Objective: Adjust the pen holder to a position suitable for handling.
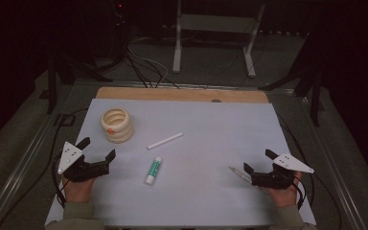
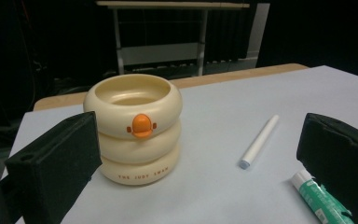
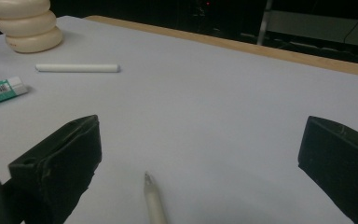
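Both grippers released, nothing held.
My right gripper (image 1: 257, 166) half hides a pen (image 3: 154, 201); the glue stick (image 2: 320, 201) is cut off by my left gripper (image 1: 97, 147).

Each hand carries a black two-jaw gripper of matte plastic. The left gripper (image 1: 97, 148) bears a pale grey three-cornered plate (image 1: 69, 156) on top, marked with small dark dots that read as screws or holes. The right gripper (image 1: 258, 161) carries a like plate (image 1: 293, 163). Seen close in the gripper views, the jaws are thick, blocky black pads with rounded edges and a small round hole in the near end. Dark cables (image 1: 57, 184) trail from both grippers. Sleeves (image 1: 78, 211) are dull olive-grey with ribbed cuffs.
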`<state>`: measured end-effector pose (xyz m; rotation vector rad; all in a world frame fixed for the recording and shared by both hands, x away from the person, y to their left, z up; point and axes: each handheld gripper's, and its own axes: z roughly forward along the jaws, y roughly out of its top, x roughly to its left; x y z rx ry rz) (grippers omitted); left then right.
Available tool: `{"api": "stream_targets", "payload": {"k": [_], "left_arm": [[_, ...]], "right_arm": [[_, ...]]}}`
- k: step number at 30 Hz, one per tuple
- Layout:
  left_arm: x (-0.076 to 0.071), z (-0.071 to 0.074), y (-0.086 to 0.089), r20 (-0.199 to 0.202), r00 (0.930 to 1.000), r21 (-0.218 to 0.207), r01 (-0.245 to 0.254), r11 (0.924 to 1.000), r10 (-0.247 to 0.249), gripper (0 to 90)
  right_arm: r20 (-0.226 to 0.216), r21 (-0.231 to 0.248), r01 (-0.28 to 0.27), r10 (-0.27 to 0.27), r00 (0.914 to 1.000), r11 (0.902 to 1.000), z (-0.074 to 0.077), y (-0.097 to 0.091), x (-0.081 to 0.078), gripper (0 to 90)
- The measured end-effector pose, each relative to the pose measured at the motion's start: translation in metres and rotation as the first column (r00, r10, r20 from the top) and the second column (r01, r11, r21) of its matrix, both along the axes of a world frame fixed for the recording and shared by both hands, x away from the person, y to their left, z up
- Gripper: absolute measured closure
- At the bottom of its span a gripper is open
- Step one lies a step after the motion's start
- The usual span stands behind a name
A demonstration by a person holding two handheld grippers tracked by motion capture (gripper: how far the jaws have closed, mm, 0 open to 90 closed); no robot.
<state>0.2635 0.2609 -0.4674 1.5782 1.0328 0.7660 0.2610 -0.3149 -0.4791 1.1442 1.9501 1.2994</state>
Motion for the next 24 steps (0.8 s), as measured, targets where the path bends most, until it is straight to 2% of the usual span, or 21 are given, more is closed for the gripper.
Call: {"api": "stream_targets", "payload": {"k": [2,9,11,16,24], "left_arm": [[0.0001,-0.0010,0.0015,-0.007,0.9999,-0.013,0.009,0.9999,-0.009,0.2],[0.0002,-0.0024,0.0014,-0.001,1.0000,0.005,-0.006,1.0000,0.006,0.2],[0.0000,-0.0020,0.0017,-0.018,0.9998,-0.013,-0.009,0.9999,0.009,0.2],[-0.0005,-0.0003,0.0028,-0.029,0.9994,-0.029,-0.021,0.9994,0.021,0.2],[0.0003,0.0012,0.0002,-0.061,0.9978,-0.005,-0.025,0.9997,0.025,0.3]], "right_arm": [[-0.001,0.000,0.003,-0.003,1.0000,1.0000,-0.0005,0.0003,0.0003,0.0],[0.002,0.002,0.013,-0.013,0.9999,0.9999,-0.0001,-0.0016,0.0001,0.0],[0.001,0.001,0.014,-0.014,0.9999,0.9999,-0.0005,-0.0022,0.0009,0.0],[-0.002,-0.009,0.012,-0.012,0.9999,0.9999,-0.0010,-0.0019,0.0014,0.0],[0.011,0.011,0.021,-0.021,0.9997,0.9997,0.0004,-0.0041,0.0005,0.0]]}}
